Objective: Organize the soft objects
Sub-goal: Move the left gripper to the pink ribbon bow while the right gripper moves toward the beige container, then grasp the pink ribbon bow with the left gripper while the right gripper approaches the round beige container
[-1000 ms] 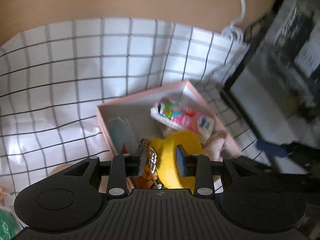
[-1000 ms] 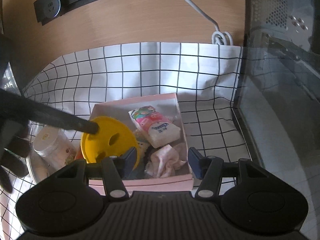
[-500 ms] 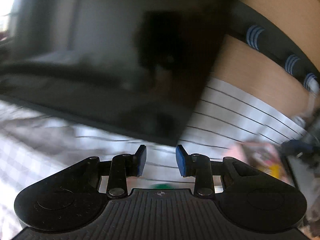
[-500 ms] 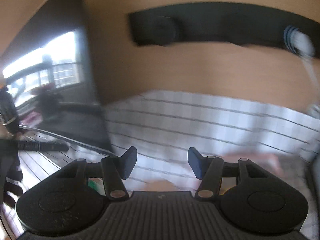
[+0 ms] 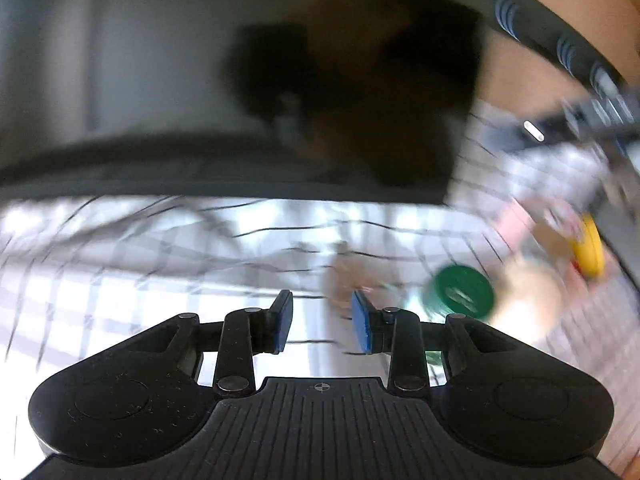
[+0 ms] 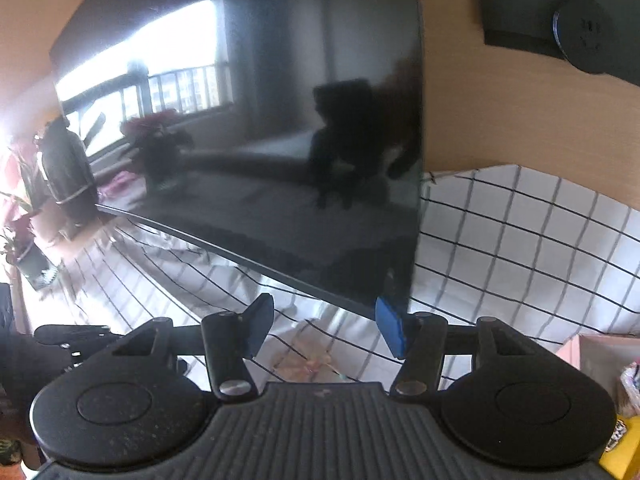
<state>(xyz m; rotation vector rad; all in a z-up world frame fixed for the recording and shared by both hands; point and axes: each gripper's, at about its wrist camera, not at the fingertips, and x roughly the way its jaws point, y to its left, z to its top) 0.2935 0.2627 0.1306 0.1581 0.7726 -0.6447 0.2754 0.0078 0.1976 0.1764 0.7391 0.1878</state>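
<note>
My left gripper (image 5: 322, 320) is open and empty, low over the black-gridded white cloth (image 5: 160, 280); this view is motion-blurred. A blurred tan soft thing (image 5: 346, 276) lies on the cloth just past its right fingertip. Far right sits the pink box (image 5: 516, 216) with a yellow item (image 5: 588, 248) at its edge. My right gripper (image 6: 324, 330) is open too, with nothing between its pads. A pale pinkish soft thing (image 6: 308, 364) lies on the cloth below its gap. The pink box's corner (image 6: 592, 352) shows at lower right.
A large dark monitor (image 6: 280, 140) stands on the cloth right ahead of both grippers. A green-lidded jar (image 5: 460, 294) and a blurred beige object (image 5: 528, 292) stand between the left gripper and the box. A black socket strip (image 6: 560, 32) is on the wooden wall.
Both grippers have swung left, away from the pink box and toward the monitor. The yellow item that was between the left fingers stays by the box; that gap is empty now.
</note>
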